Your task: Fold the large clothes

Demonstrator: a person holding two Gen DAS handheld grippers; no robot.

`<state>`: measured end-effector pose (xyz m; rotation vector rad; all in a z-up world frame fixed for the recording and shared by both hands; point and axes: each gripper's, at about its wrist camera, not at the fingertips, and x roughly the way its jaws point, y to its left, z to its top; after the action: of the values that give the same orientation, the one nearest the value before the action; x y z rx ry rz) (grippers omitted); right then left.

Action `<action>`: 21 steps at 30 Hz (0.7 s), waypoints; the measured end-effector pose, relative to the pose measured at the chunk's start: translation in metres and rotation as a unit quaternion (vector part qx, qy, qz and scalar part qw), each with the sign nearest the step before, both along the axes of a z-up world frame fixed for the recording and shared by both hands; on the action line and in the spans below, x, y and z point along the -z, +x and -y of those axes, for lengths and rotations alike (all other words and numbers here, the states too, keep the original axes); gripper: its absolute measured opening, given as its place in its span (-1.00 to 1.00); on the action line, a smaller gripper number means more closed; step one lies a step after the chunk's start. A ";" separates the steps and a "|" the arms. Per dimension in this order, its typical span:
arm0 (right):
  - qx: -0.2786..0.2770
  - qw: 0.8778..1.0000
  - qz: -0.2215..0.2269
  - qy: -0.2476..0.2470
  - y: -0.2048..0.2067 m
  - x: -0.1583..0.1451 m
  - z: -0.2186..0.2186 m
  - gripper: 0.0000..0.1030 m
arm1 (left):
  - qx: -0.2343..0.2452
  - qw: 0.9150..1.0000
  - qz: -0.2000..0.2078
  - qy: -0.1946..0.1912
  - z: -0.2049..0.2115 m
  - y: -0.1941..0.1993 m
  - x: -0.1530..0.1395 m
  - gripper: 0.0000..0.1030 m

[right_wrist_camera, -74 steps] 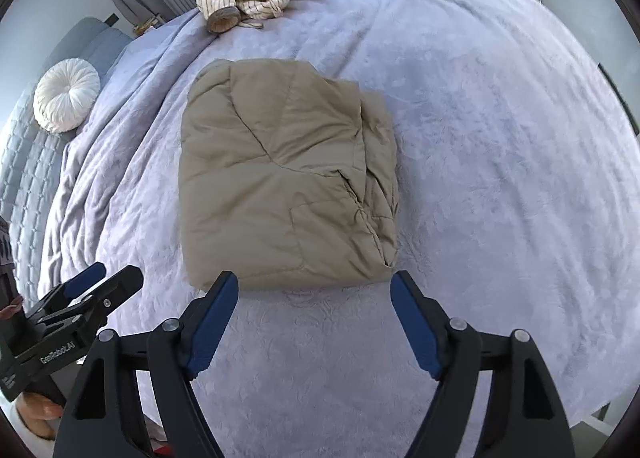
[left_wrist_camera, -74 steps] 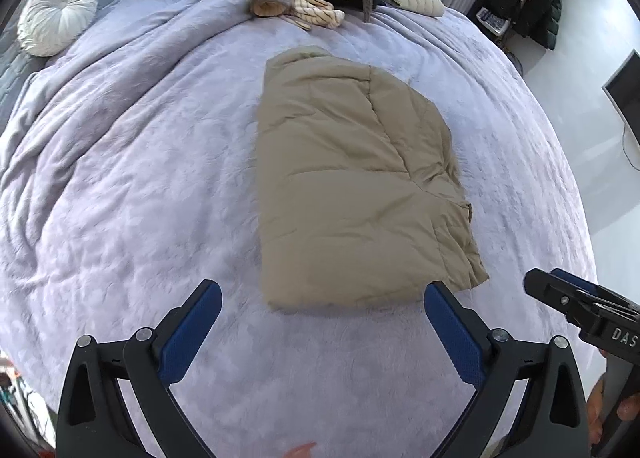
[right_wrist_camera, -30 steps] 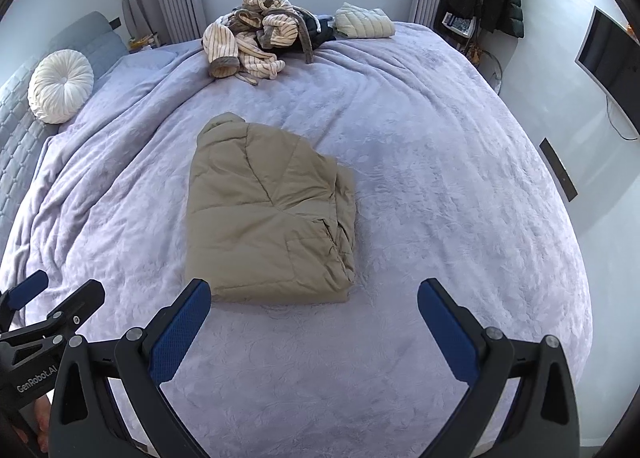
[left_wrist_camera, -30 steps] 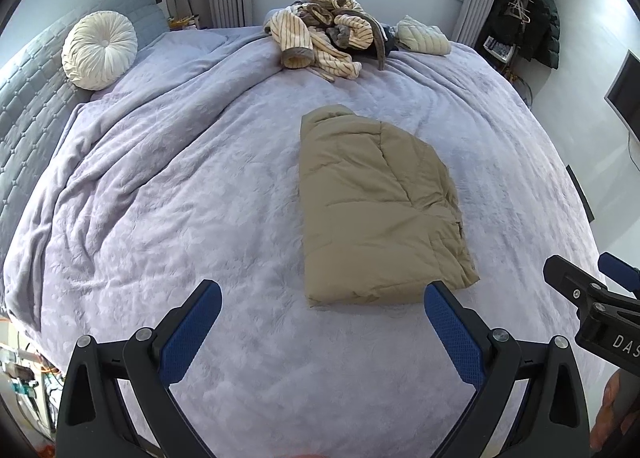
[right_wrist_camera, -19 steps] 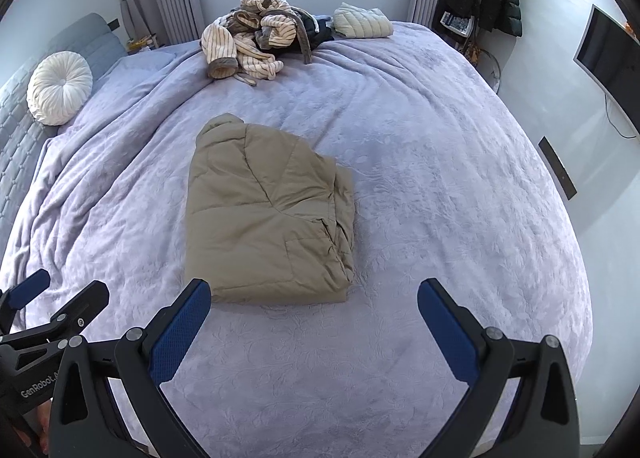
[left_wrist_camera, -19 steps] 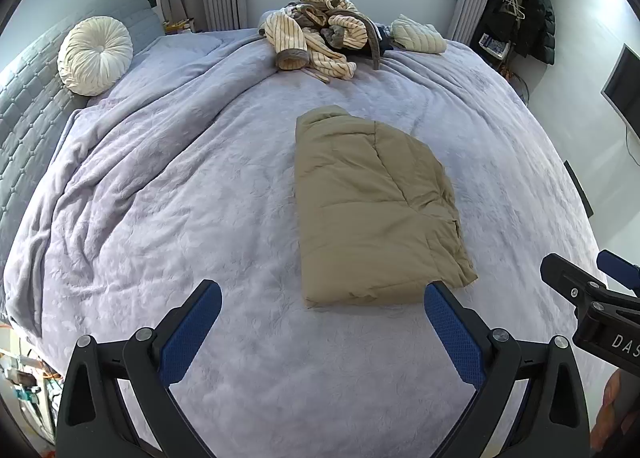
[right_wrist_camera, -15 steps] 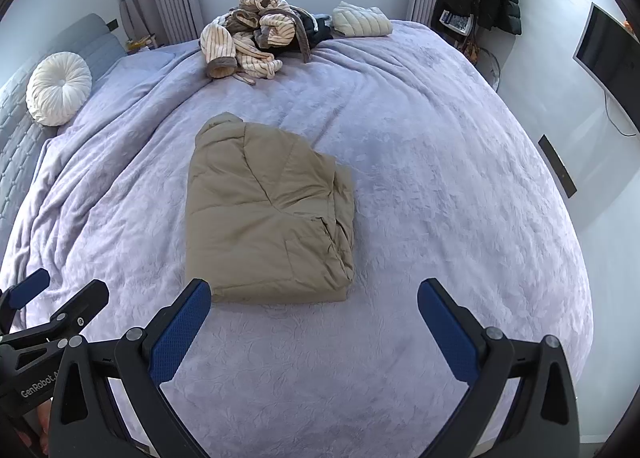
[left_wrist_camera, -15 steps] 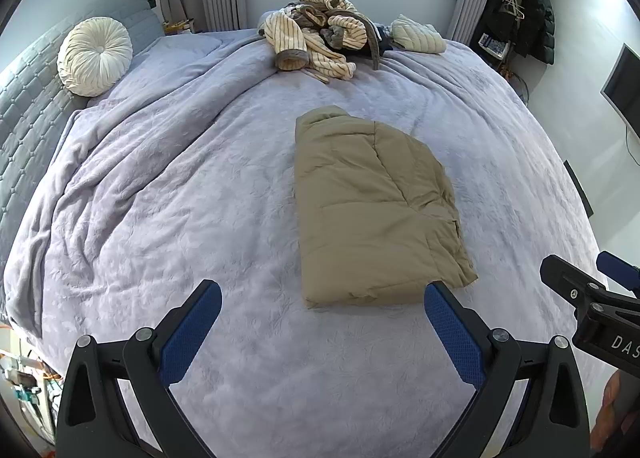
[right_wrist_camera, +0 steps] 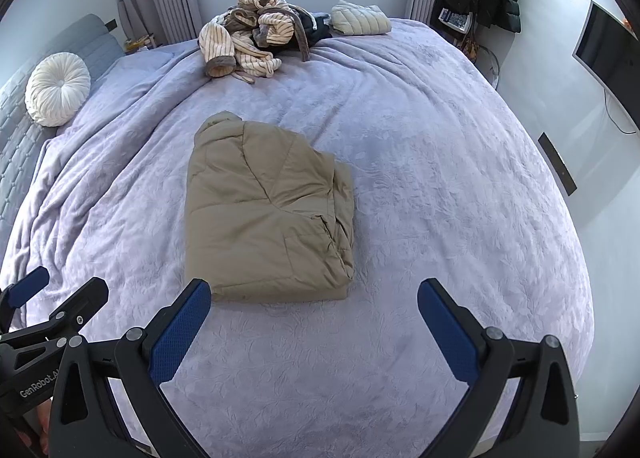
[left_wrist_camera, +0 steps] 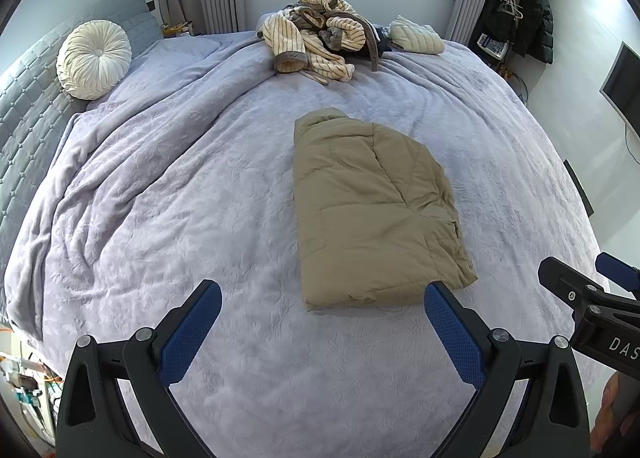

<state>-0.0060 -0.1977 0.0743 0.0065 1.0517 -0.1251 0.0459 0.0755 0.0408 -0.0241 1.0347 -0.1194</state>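
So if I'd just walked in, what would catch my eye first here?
Probably the tan puffy jacket, folded into a neat block in the middle of the lavender bedspread. Next, the rumpled heap of striped clothes at the far edge under the window, still unfolded. Nearest the camera, two blue-padded fingers of the right gripper stand wide apart, holding nothing.

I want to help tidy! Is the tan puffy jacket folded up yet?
Folded. The tan puffy jacket lies as a compact rectangle on the bed, layered edges stacked along one side, no sleeves sticking out.

Both grippers — left gripper point(left_wrist_camera: 322, 322), right gripper point(right_wrist_camera: 314, 322) — pulled back from the folded jacket point(left_wrist_camera: 372, 210).
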 end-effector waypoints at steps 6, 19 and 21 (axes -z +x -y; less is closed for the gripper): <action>0.001 1.000 -0.002 0.001 -0.001 0.000 0.000 0.99 | 0.000 1.000 -0.001 0.001 0.000 0.001 -0.001 0.97; 0.003 1.000 -0.003 0.001 -0.002 0.000 -0.002 0.99 | -0.001 1.000 -0.002 0.002 0.000 0.003 0.000 0.97; 0.003 1.000 -0.003 0.001 -0.002 0.000 -0.002 0.99 | 0.000 1.000 -0.002 0.001 0.000 0.003 0.000 0.97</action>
<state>-0.0079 -0.1954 0.0739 0.0115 1.0572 -0.1301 0.0489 0.0757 0.0404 -0.0223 1.0388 -0.1183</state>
